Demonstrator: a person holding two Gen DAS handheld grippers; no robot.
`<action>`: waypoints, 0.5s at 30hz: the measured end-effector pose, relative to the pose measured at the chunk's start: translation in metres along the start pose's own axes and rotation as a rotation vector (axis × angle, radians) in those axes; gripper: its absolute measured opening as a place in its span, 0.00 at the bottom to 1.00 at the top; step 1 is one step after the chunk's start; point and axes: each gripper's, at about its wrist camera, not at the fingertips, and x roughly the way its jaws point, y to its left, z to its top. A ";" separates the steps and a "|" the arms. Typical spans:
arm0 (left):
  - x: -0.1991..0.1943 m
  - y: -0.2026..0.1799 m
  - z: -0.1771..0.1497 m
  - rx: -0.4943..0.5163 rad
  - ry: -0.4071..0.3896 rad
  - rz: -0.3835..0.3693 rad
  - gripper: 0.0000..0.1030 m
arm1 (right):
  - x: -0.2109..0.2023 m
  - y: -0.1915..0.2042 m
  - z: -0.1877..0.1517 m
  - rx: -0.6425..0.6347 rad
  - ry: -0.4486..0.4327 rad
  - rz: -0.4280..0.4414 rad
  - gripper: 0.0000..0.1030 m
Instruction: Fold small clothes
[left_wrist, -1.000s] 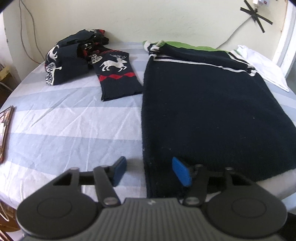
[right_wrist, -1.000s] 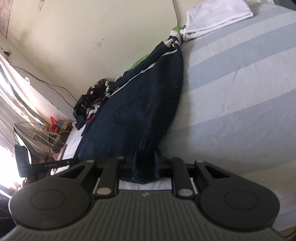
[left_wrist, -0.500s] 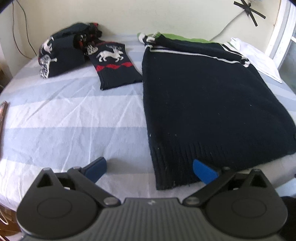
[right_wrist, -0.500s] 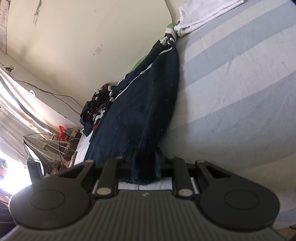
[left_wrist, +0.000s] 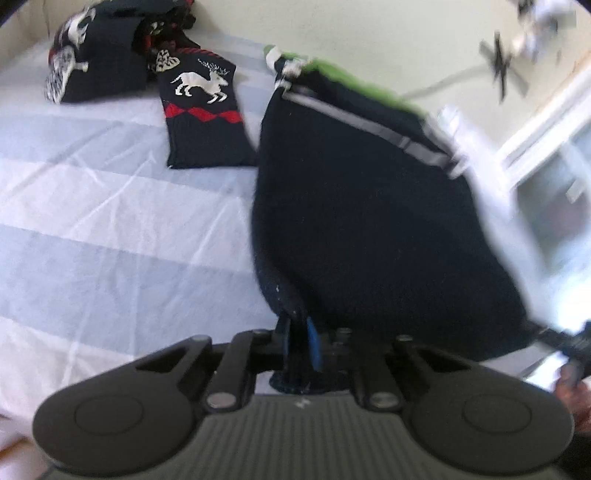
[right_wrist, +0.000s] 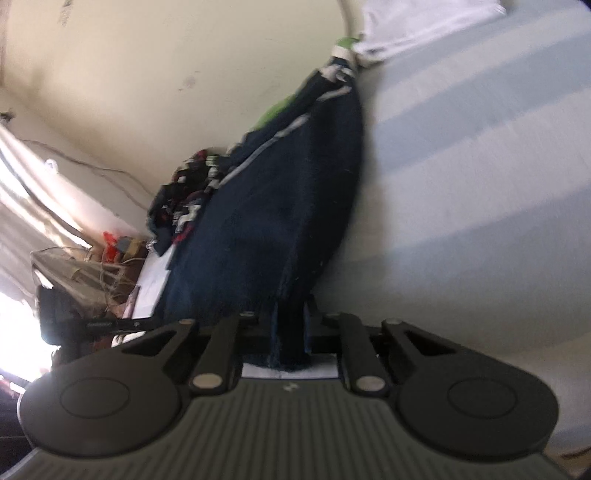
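A navy knit sweater (left_wrist: 369, 221) with white stripes and a green collar lies on the striped bedsheet (left_wrist: 110, 229). My left gripper (left_wrist: 299, 339) is shut on the near left corner of its ribbed hem, and the cloth bunches up between the blue pads. My right gripper (right_wrist: 291, 332) grips the other hem corner of the navy sweater (right_wrist: 280, 206); its jaws are closing tighter on the fabric. The hem rises off the bed between both grippers. The picture is blurred by motion.
A folded dark garment with a white reindeer and red diamonds (left_wrist: 203, 110) lies left of the sweater, beside a heap of similar patterned clothes (left_wrist: 99, 62). A white cloth (right_wrist: 413, 26) sits by the wall. A window frame (left_wrist: 546, 147) is at right.
My left gripper opened wide over the hem corner, then shut on it and tilted. The sweater's near edge has lifted and bunched. The right gripper stays clamped on its corner.
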 end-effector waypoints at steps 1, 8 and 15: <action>-0.007 0.005 0.006 -0.032 -0.022 -0.053 0.09 | -0.003 0.004 0.005 -0.008 -0.013 0.032 0.15; -0.023 0.003 0.089 -0.078 -0.264 -0.166 0.09 | -0.010 0.030 0.082 -0.117 -0.184 0.088 0.15; 0.051 -0.004 0.179 -0.156 -0.251 0.058 0.36 | 0.080 0.007 0.178 -0.111 -0.260 -0.130 0.29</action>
